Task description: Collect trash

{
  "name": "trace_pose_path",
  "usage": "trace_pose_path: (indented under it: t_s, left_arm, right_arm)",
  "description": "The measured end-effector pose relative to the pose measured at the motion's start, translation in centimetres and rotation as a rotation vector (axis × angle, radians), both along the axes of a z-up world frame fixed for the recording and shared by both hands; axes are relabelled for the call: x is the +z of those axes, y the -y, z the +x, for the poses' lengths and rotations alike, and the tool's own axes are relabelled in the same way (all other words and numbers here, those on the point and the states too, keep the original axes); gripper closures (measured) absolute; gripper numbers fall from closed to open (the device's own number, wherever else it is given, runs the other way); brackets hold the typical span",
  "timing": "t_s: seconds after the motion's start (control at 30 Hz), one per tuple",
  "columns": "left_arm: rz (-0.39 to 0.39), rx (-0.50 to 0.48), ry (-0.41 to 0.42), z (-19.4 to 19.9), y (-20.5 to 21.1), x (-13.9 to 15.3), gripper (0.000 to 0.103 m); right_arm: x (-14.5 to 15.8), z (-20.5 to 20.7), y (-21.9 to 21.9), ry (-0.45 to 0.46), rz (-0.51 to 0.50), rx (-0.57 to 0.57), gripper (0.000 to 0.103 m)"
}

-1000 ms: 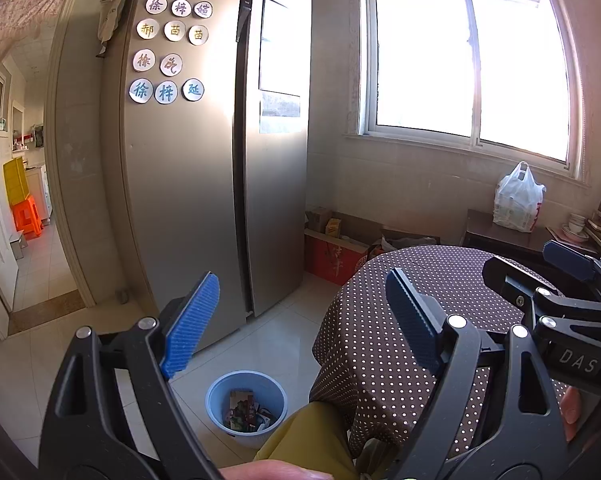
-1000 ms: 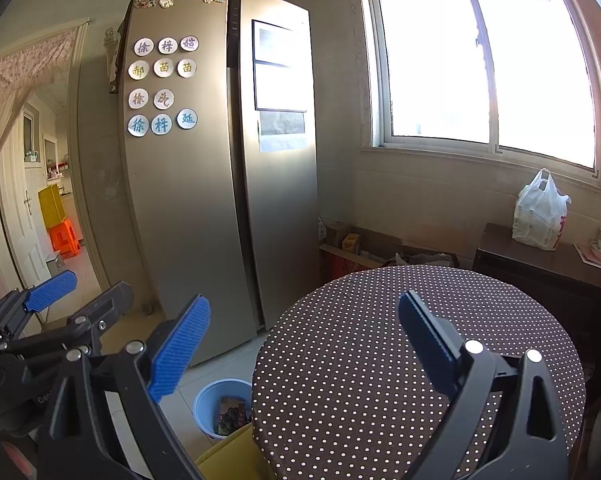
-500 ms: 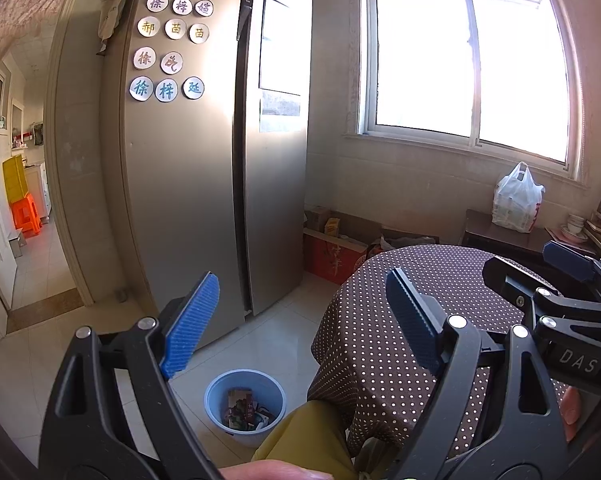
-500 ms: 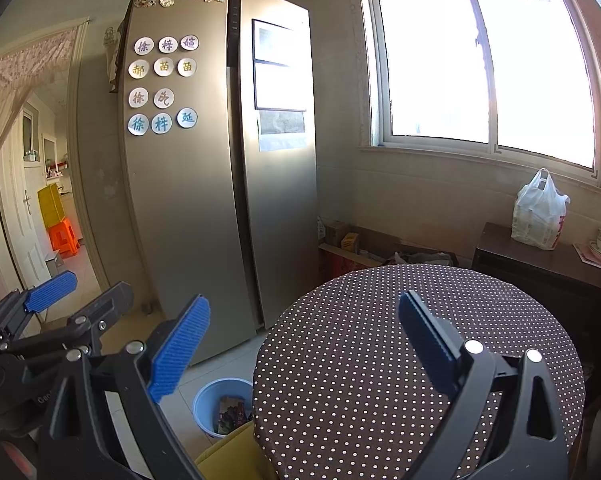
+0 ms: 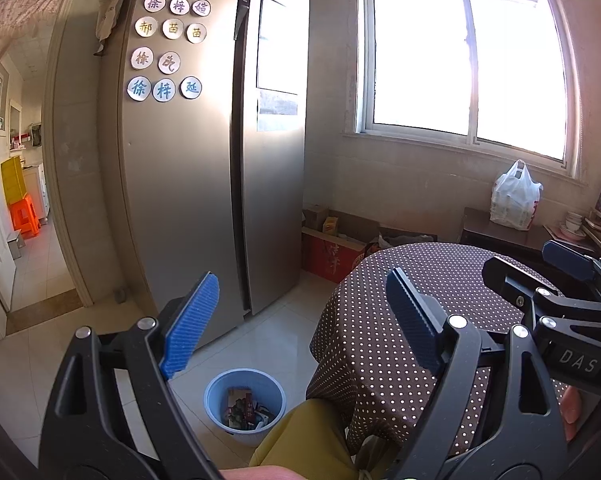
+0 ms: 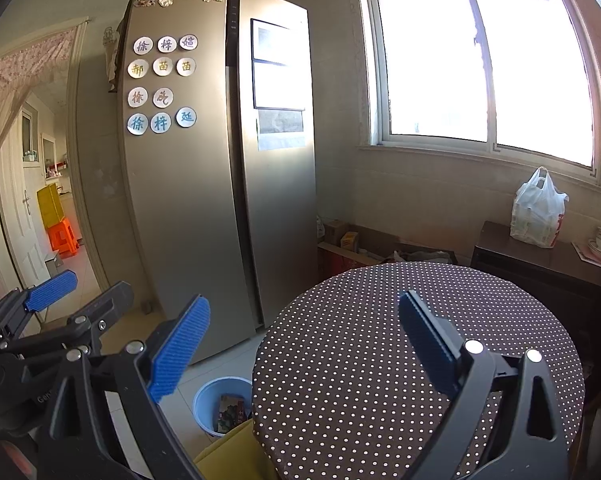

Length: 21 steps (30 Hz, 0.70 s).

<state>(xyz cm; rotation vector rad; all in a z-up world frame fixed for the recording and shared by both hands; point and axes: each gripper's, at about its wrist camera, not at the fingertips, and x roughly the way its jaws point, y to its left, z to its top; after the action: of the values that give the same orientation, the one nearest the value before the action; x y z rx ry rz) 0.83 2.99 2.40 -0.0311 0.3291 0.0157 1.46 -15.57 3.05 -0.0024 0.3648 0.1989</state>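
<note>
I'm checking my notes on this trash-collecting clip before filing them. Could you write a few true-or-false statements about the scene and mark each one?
1. The bin on the floor already holds some trash. True.
2. The left gripper is shut on a wrapper. False: its jaws stand wide open with nothing between them.
3. The table has a dotted brown cloth. True.
4. The white bag lies on the dotted table. False: it stands on a dark cabinet under the window.
5. The right gripper is open and empty. True.
6. The bin is red. False: it is light blue.
</note>
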Motion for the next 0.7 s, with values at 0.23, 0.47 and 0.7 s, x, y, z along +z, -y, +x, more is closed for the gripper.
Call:
trace_pose_path:
  t_s: [0.23,0.47,0.7]
  left_arm:
    - [0.002,-0.004,0.000,-0.22,-0.07,-0.07,0.019]
    - [0.005,-0.004,-0.006,-0.19,-0.08,-0.11,0.019]
    - [0.008,-0.007,-0.007,-0.02,-0.14,-0.08,0.019]
  right_arm:
    - [-0.06,-0.11,-0.03,-0.002,-0.001,0.000,0.009]
    - [-0.08,-0.24,-0.10,-0.004,-0.003,-0.002,0.009]
    - [-0.14,-0.14,-0.21,-0.008,-0.003,-0.003,0.009]
